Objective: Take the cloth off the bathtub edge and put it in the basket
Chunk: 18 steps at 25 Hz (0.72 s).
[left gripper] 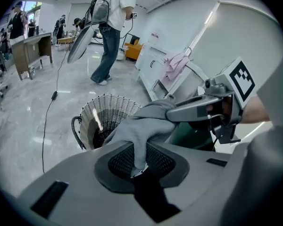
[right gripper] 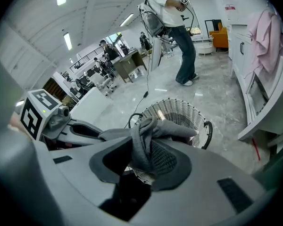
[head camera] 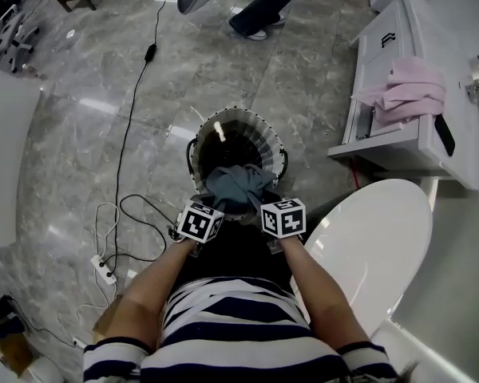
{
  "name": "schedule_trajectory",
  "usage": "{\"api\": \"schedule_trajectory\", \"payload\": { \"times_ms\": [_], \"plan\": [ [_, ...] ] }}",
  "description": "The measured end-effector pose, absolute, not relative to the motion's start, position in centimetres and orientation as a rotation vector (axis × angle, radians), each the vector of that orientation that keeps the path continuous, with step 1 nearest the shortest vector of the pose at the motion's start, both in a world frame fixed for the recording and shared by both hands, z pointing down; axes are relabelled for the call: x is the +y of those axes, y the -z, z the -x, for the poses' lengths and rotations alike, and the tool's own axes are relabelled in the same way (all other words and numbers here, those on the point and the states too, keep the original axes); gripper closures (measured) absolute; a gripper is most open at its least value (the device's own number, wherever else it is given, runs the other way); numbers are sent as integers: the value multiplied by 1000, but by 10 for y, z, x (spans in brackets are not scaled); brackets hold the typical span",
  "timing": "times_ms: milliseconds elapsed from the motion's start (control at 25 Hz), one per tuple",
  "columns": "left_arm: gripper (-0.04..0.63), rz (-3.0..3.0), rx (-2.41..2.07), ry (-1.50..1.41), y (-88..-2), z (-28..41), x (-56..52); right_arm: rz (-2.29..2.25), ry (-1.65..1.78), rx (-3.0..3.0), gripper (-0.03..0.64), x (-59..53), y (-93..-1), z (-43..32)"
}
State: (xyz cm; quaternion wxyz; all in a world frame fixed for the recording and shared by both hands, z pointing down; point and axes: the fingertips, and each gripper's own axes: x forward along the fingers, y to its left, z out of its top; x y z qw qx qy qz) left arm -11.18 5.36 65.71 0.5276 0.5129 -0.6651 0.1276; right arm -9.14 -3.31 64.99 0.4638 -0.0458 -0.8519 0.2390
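Observation:
A grey cloth [head camera: 238, 185] hangs between both grippers, bunched over the near rim of the wire basket [head camera: 223, 134]. My left gripper [head camera: 208, 211] is shut on one end; in the left gripper view the cloth [left gripper: 144, 128] runs down into the jaws and is pinched there. My right gripper [head camera: 267, 206] is shut on the other end; in the right gripper view the cloth [right gripper: 142, 142] fills the gap between its pads, with the basket [right gripper: 184, 114] just beyond. The right gripper [left gripper: 205, 108] also shows in the left gripper view, above the basket [left gripper: 101, 114].
A pink cloth [head camera: 405, 91] lies over the white cabinet [head camera: 383, 146] at right. A white rounded fixture [head camera: 371, 242] is near my right arm. Black and white cables [head camera: 128, 146] and a power strip [head camera: 104, 270] lie on the marble floor. A person [head camera: 263, 6] stands beyond the basket.

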Motion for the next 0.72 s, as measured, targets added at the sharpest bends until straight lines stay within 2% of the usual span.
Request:
{"api": "schedule_trajectory", "payload": {
  "times_ms": [320, 400, 480, 720],
  "plan": [
    [523, -1220, -1549, -420, -690, 109, 57, 78, -561, -2003, 485, -35, -687, 84],
    [526, -1207, -1540, -401, -694, 109, 58, 49, -552, -1996, 498, -38, -693, 82],
    [534, -1207, -1529, -393, -697, 111, 60, 26, -526, -2012, 572, -43, -693, 84],
    [534, -1231, -1511, -406, -698, 112, 60, 69, -484, -2022, 572, -40, -688, 91]
  ]
}}
